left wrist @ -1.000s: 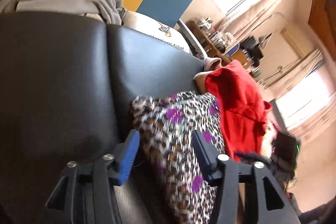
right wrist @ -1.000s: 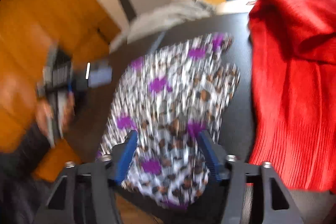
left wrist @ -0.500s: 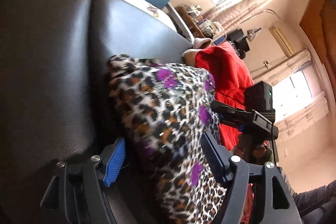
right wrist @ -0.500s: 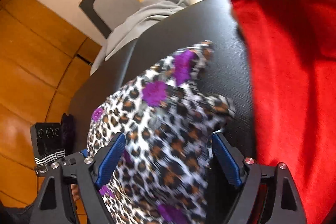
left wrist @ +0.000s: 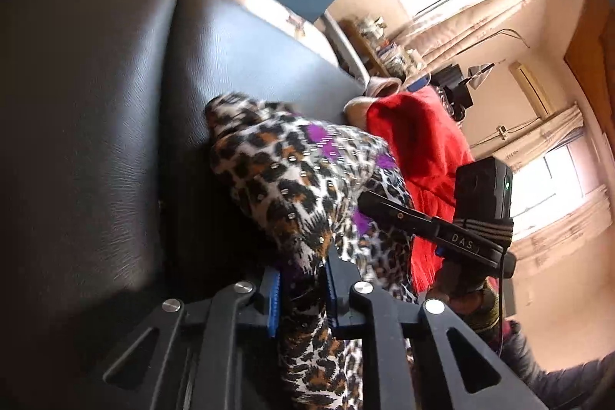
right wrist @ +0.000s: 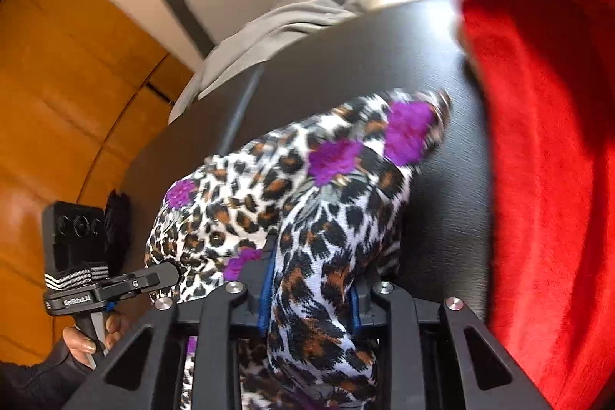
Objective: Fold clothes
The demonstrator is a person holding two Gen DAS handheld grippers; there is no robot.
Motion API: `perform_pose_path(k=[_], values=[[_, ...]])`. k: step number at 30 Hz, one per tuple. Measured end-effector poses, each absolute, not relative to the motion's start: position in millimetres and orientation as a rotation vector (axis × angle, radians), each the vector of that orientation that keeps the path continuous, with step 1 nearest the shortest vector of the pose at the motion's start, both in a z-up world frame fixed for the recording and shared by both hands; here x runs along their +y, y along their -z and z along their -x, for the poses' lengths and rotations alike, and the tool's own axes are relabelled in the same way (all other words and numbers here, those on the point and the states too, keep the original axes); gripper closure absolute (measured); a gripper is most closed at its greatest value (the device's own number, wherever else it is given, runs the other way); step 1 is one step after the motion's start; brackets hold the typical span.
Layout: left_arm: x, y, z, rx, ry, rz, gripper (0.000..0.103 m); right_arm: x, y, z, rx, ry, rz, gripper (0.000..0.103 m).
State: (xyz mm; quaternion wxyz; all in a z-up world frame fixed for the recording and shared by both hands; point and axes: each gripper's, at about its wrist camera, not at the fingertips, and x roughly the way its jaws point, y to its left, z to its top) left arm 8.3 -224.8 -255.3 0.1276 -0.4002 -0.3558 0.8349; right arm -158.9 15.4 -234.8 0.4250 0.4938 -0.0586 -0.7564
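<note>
Leopard-print fabric with purple blotches (left wrist: 300, 175) lies bunched on the black leather surface (left wrist: 96, 110), and you have its near edge caught at two spots. Your left gripper (left wrist: 301, 291) has its blue-padded fingers pressed onto a gathered fold of the print; your right gripper (right wrist: 307, 291) pinches another thick fold just beside it. Two holds on one hem suggest you mean to lift and spread the piece so it hangs or lies flat, which a fold needs, though whether this opens a crumpled garment or carries over a half-made fold, I cannot tell. The red knit garment (right wrist: 538, 141) sits just beside the print, touching or nearly so, and the grey garment (right wrist: 276, 25) lies well apart at the far edge, both out of your grasp.

Half a second ago both pairs of fingers stood wide apart, straddling the cloth; now they have closed on it, and the print has bunched upward toward each camera.
</note>
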Motion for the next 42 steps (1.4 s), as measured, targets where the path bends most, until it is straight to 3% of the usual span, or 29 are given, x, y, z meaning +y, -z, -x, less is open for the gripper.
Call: perform_pose_path(k=[5, 18, 21, 25, 31, 35, 42], values=[[-268, 229, -83, -1.101, -2.615, 1.062, 0.086, -58, 218, 134, -0.047, 1.746, -1.156, 0.075], [-430, 135, -320, -1.341, -3.330, 0.568, 0.086, -382, 134, -20, 0.132, 1.198, -0.848, 0.076], [-477, 137, -349, -1.480, -3.393, 0.513, 0.086, -458, 124, -49, 0.177, 1.125, -0.832, 0.076], [-541, 179, -364, -1.757, -3.386, 0.637, 0.086, -539, 150, -72, 0.277, 1.083, -0.896, 0.076], [-591, 257, -361, -2.058, -3.236, 0.810, 0.084, -601, 236, -77, 0.410, 1.086, -1.067, 0.072], [-584, 247, -358, -1.975, -3.303, 0.855, 0.078, -595, 234, -68, 0.377, 1.065, -1.051, 0.066], [-574, 214, -366, -1.935, -3.391, 0.919, 0.076, -557, 207, -100, 0.521, 1.065, -0.845, 0.063]])
